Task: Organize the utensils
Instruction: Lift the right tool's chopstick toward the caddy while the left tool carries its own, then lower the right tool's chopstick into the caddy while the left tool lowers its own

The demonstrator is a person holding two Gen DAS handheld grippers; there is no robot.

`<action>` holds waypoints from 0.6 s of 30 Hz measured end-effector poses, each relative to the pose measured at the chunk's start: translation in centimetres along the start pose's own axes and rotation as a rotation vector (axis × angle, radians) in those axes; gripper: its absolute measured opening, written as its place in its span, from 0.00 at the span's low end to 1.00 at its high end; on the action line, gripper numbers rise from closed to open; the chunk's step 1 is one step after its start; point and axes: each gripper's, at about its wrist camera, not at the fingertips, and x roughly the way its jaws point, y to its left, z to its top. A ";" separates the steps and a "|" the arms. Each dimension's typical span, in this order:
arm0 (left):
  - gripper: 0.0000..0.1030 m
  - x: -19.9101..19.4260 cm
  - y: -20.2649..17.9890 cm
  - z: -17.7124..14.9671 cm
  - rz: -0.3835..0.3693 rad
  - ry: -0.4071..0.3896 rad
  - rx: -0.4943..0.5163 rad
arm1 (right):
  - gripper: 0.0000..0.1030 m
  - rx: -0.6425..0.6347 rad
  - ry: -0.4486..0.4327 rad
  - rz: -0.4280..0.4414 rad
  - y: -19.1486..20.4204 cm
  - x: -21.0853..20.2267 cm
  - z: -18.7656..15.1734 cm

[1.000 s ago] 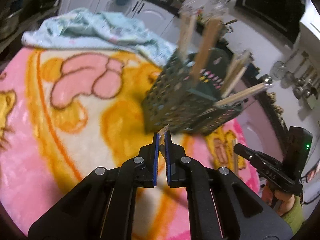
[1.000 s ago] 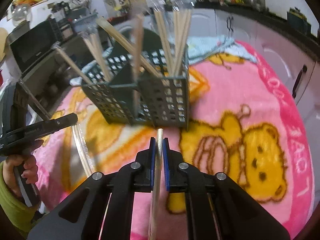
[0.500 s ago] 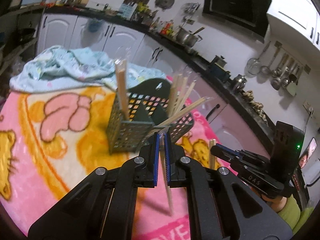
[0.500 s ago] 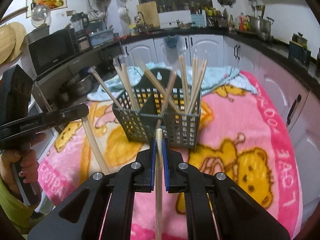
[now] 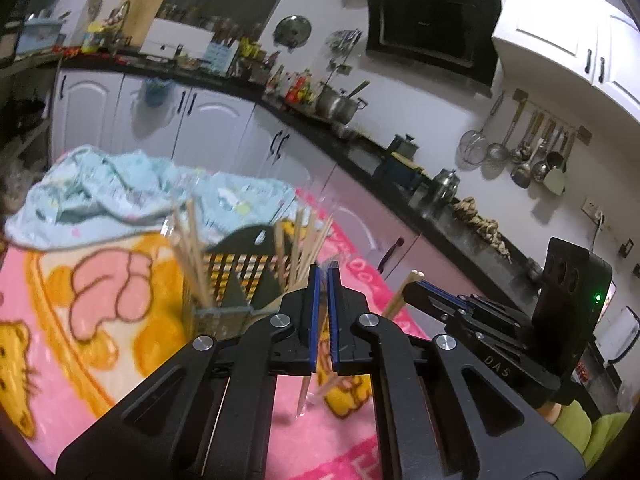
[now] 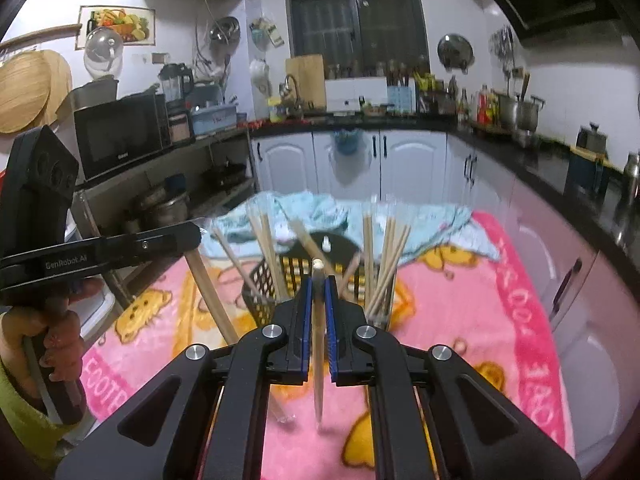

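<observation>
Left claw (image 5: 323,276) clamped on a chopstick (image 5: 307,384), right claw (image 6: 319,286) clamped on another chopstick (image 6: 318,360), both above pink blanket (image 6: 460,320), chopstick-filled basket (image 6: 296,268) just ahead, open blanket right of it

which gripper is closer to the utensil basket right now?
Hard to call. Left gripper and right gripper each hold a chopstick just in front of the dark utensil basket, neither clearly closer.

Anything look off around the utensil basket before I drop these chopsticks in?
Mostly tidy. The chopsticks already in the basket lean at scattered angles rather than upright, and a crumpled blue towel lies on the blanket just behind it. No spills or damage visible.
</observation>
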 end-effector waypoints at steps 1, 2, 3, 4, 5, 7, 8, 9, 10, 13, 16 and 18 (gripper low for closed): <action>0.01 -0.1 -0.2 0.4 -0.002 -0.008 0.008 | 0.06 -0.005 -0.010 -0.003 0.0 -0.2 0.3; 0.01 -0.3 -0.5 0.9 -0.005 -0.019 0.015 | 0.06 -0.014 -0.027 -0.007 0.0 -0.4 0.9; 0.01 -0.4 -0.7 1.5 -0.008 -0.030 0.022 | 0.06 -0.019 -0.037 -0.009 0.1 -0.7 1.2; 0.01 -0.5 -0.9 1.9 -0.008 -0.037 0.027 | 0.06 -0.025 -0.048 -0.012 0.1 -0.9 1.6; 0.01 -0.7 -1.2 2.5 -0.008 -0.049 0.036 | 0.06 -0.029 -0.062 -0.015 0.3 -1.1 2.1; 0.01 -1.1 -1.6 3.5 -0.008 -0.071 0.046 | 0.06 -0.034 -0.083 -0.015 0.3 -1.4 3.0; 0.01 -1.3 -1.9 4.1 -0.007 -0.083 0.052 | 0.06 -0.037 -0.096 -0.016 0.3 -1.6 3.6; 0.01 -1.5 -2.1 4.5 -0.007 -0.093 0.057 | 0.06 -0.039 -0.109 -0.018 0.3 -1.9 4.0; 0.01 -1.7 -2.2 5.0 -0.006 -0.104 0.064 | 0.06 -0.041 -0.121 -0.021 0.3 -2.1 4.5; 0.01 -1.9 -2.8 6.4 0.001 -0.129 0.082 | 0.06 -0.039 -0.152 -0.028 0.1 -2.6 5.9; 0.01 -2.0 -3.2 7.6 0.012 -0.151 0.099 | 0.06 -0.035 -0.172 -0.031 0.0 -2.8 6.8; 0.01 -2.1 -3.1 8.4 0.016 -0.164 0.103 | 0.06 -0.036 -0.187 -0.036 -0.1 -3.0 7.6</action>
